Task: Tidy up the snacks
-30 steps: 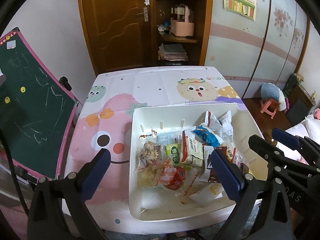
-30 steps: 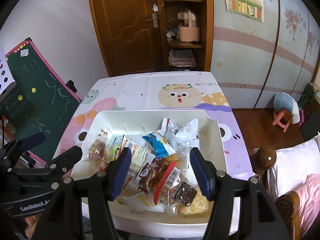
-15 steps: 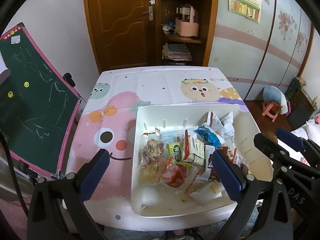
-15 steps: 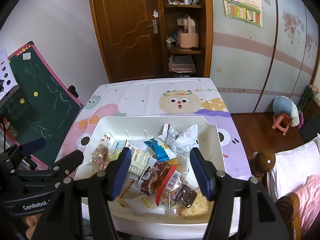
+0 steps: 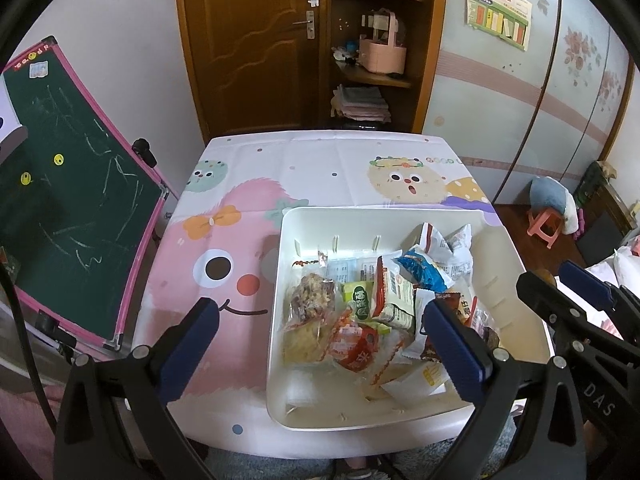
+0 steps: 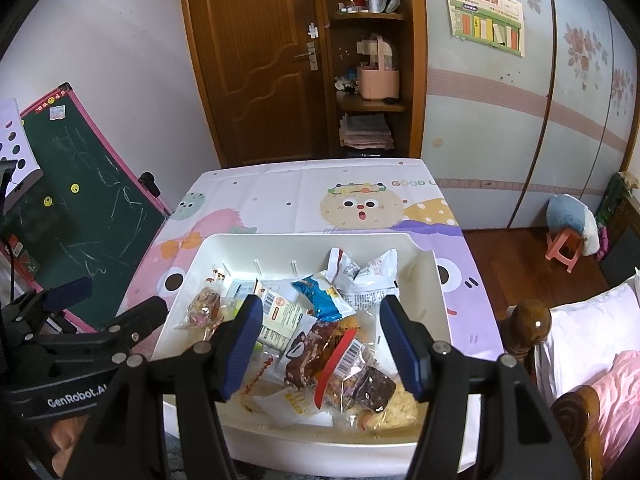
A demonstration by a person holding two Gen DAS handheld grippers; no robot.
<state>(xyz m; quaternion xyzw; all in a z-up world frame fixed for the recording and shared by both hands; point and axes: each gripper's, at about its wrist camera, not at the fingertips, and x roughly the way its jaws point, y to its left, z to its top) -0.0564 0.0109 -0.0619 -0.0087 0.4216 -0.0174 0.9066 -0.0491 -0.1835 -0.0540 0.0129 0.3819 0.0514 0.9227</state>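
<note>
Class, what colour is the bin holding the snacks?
White; the bin shows best in the right wrist view.

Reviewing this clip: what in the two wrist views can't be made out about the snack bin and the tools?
- Packets at the bottom of the white bin: buried under the pile, both views.
- Packet text: too small, warped.
- Bin's near right corner: hidden by the left tool in its own view.
- Right tool: covers part of the pile in its view.

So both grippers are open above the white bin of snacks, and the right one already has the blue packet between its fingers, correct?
Not quite. Both are open over the white bin, but the right gripper holds nothing. The right wrist view shows the blue packet lying in the bin among the other snacks, untouched, beyond the fingers. The left gripper is empty too.
</note>
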